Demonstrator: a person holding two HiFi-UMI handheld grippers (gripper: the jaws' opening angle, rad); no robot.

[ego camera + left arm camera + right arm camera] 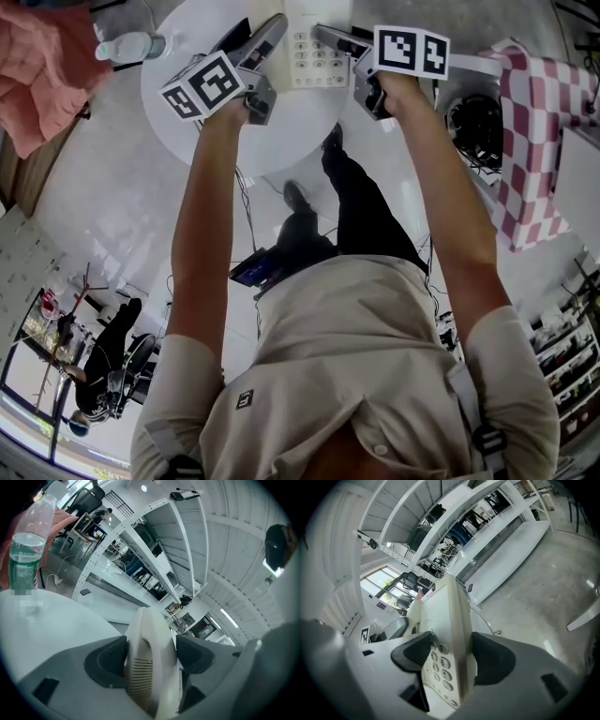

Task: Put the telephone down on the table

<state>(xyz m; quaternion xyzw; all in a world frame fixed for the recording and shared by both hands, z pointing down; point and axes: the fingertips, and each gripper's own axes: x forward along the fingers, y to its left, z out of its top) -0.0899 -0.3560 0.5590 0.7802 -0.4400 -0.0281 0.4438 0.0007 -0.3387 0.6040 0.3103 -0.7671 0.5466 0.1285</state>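
Reading left to right, we note a water bottle standing far left on the round white tabletop. Our left gripper pinches the handset of the telephone. Our right gripper pinches its keypad side. We cannot tell whether the telephone touches the tabletop.

The telephone is held over the far side of the bench, between the two tools. Its handset is clamped in the left tool, at the telephone's left. Its keypad side is clamped in the right tool. A bottle is stood on the bench's left edge, left of the left tool. A cloth is seen further left, off the bench.
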